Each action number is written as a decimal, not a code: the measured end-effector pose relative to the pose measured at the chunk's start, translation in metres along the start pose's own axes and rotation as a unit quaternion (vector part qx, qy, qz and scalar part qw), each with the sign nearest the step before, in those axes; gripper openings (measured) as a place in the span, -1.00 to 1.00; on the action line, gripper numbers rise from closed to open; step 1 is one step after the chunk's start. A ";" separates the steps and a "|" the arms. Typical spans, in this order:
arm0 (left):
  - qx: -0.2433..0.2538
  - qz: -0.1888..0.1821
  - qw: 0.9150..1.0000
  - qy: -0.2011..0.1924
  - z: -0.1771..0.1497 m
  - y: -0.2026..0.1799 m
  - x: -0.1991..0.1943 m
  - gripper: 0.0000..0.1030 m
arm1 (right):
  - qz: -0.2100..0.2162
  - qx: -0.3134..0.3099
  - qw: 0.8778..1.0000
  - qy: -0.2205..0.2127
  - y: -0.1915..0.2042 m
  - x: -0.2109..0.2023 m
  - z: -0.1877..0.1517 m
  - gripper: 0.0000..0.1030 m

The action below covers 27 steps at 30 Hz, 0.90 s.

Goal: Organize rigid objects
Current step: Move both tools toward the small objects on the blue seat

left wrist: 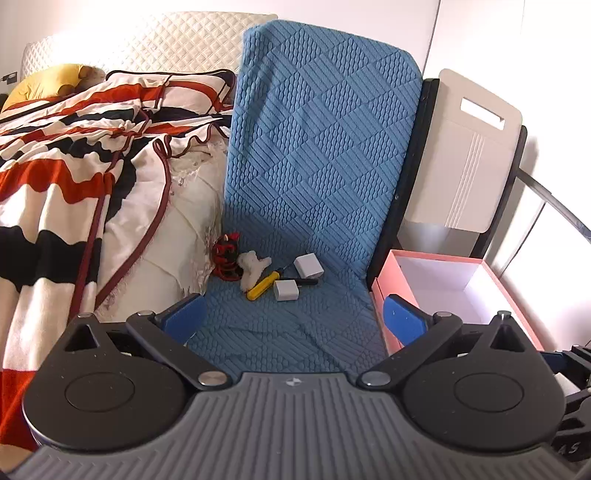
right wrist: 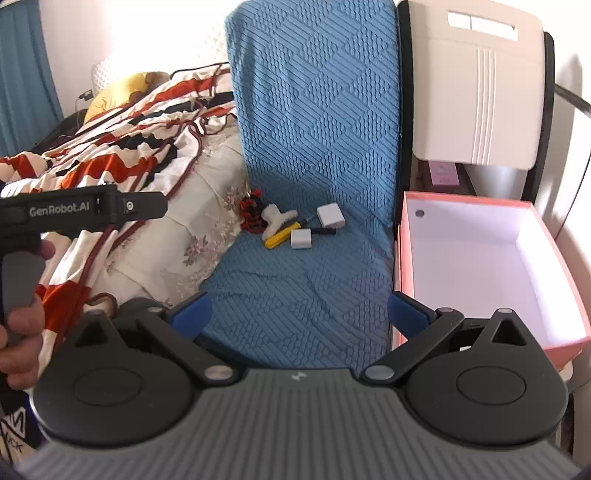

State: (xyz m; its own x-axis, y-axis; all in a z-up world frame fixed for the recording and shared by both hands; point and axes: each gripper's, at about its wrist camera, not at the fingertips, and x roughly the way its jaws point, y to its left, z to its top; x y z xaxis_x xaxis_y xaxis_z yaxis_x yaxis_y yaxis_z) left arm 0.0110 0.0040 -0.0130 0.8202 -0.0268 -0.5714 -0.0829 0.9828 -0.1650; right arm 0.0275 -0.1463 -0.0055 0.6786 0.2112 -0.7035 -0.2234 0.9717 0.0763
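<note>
Both claws, left claw (left wrist: 293, 317) and right claw (right wrist: 299, 310), spread apart above a blue textured mat (right wrist: 306, 288) beside the striped blanket (left wrist: 66, 177).

I see a blue bumpy cover (left wrist: 325, 155) on a seat that goes up and lies flat below. Beside it on my left is a bed with a striped blanket (left wrist: 74, 155) in red, black and white. A yellow pillow (left wrist: 48, 86) sits at the far end by a white padded headboard (left wrist: 147, 44). The wall (right wrist: 147, 33) is white and very bright with light. A blue curtain (right wrist: 22, 74) hangs far left.
</note>
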 end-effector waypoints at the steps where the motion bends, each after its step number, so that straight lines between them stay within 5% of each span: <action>1: 0.000 -0.003 1.000 0.004 -0.002 0.001 0.002 1.00 | 0.003 0.004 1.000 0.000 -0.001 0.002 -0.001 1.00; 27: -0.033 -0.022 0.999 -0.004 -0.048 0.029 0.033 1.00 | -0.025 0.010 0.998 0.060 -0.002 0.059 -0.052 1.00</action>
State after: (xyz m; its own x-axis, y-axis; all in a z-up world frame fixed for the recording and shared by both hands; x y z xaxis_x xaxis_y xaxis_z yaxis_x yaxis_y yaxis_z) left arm 0.0087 0.0226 -0.0752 0.8280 -0.0685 -0.5565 -0.0829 0.9667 -0.2422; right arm 0.0317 -0.1416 -0.0843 0.5998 0.1485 -0.7862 -0.1756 0.9831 0.0518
